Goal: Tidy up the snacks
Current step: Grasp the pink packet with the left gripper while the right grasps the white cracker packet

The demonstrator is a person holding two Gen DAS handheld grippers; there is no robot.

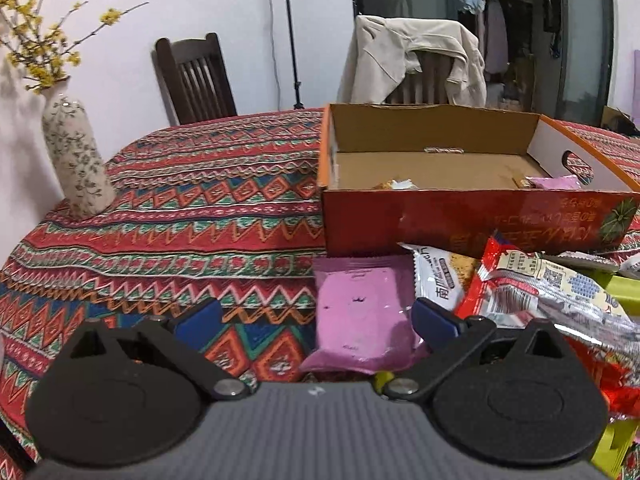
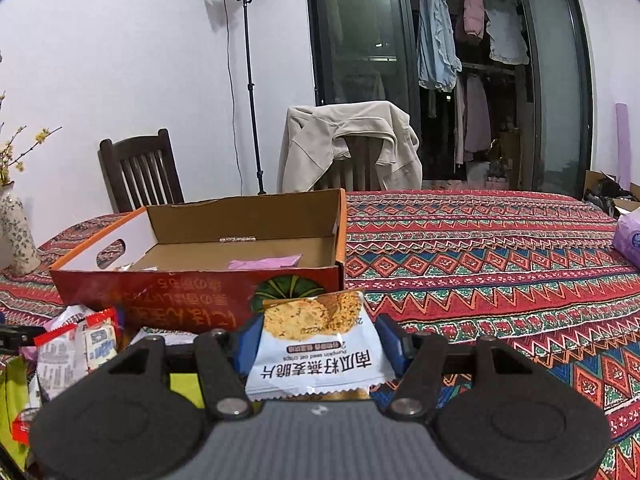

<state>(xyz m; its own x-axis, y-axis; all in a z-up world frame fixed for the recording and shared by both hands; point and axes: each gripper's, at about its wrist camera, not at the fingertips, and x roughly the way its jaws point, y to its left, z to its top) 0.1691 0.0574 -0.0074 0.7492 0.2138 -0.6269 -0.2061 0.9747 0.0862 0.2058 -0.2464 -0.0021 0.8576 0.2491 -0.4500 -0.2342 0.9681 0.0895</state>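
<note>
Your white oat-crisp packet [image 2: 316, 344] hangs just short of the red cardboard box [image 2: 200, 292], clamped across its width by the right gripper [image 2: 318, 344]. Lift it clear of the near wall before letting go inside. Your left gripper [image 1: 316, 320] stands wide and empty over the pink packet [image 1: 360, 316] on the tablecloth [image 1: 180, 208].
</note>
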